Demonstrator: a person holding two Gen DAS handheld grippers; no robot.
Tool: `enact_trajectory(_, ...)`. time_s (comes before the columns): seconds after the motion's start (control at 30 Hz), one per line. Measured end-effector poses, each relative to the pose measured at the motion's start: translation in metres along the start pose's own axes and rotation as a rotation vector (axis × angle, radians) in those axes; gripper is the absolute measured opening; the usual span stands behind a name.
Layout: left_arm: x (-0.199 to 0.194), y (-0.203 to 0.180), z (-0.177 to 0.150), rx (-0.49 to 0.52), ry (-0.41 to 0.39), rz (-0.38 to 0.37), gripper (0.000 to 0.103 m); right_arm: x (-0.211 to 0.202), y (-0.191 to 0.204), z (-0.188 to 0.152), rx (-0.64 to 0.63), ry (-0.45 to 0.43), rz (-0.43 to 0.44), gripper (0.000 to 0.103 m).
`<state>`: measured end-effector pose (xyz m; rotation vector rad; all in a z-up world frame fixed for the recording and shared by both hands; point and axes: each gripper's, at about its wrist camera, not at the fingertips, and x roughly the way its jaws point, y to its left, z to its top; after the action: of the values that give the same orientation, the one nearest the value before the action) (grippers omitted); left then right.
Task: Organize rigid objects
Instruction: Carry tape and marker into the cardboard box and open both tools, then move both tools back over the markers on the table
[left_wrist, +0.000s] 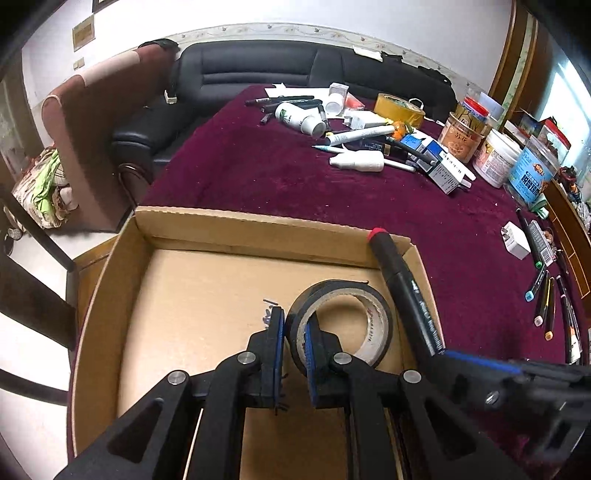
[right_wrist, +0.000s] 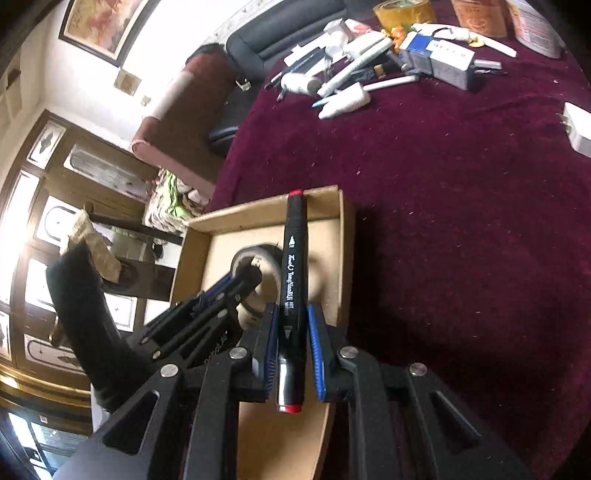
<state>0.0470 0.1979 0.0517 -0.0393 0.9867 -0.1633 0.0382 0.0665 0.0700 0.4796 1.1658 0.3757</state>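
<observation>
A shallow cardboard box (left_wrist: 229, 229) sits at the near edge of the maroon table. My left gripper (left_wrist: 295, 321) is over the box, shut on the wall of a black tape roll (left_wrist: 373, 321), which stands on edge inside it. My right gripper (right_wrist: 293, 314) is shut on a black marker (right_wrist: 294, 251) with red ends, and the marker's far tip reaches over the box's far right corner (right_wrist: 341, 236). In the left wrist view the marker (left_wrist: 397, 269) slants over the box's right wall, with the right gripper (left_wrist: 443, 352) blurred at its lower end. The right wrist view shows the tape roll (right_wrist: 255, 254) and the left gripper (right_wrist: 251, 275) just left of the marker.
A heap of pens, white bottles and small boxes (left_wrist: 369, 136) lies at the far side of the table, with a yellow tape roll (left_wrist: 399, 107) and jars (left_wrist: 495, 155) beside it. A white plug (left_wrist: 515, 240) and coloured markers (left_wrist: 546, 302) lie at the right. A black sofa (left_wrist: 258, 66) stands beyond.
</observation>
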Motion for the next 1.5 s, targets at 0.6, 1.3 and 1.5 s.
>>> enact_trajectory(0.6,-0.030,-0.009,-0.016,-0.169,-0.110,-0.116,0.057,-0.052,-0.006,-0.014,-0.072,-0.134,-0.014,0.042)
enact_trajectory(1.3,-0.089,-0.128,-0.042,0.161,-0.166,-0.052,0.057,-0.274,-0.261,-0.075,0.316,-0.460,-0.241,0.047)
enact_trajectory(1.5,-0.128,-0.204,-0.057,0.326,-0.267,-0.099,0.084,-0.281,-0.307,-0.077,0.306,-0.395,-0.277,0.047)
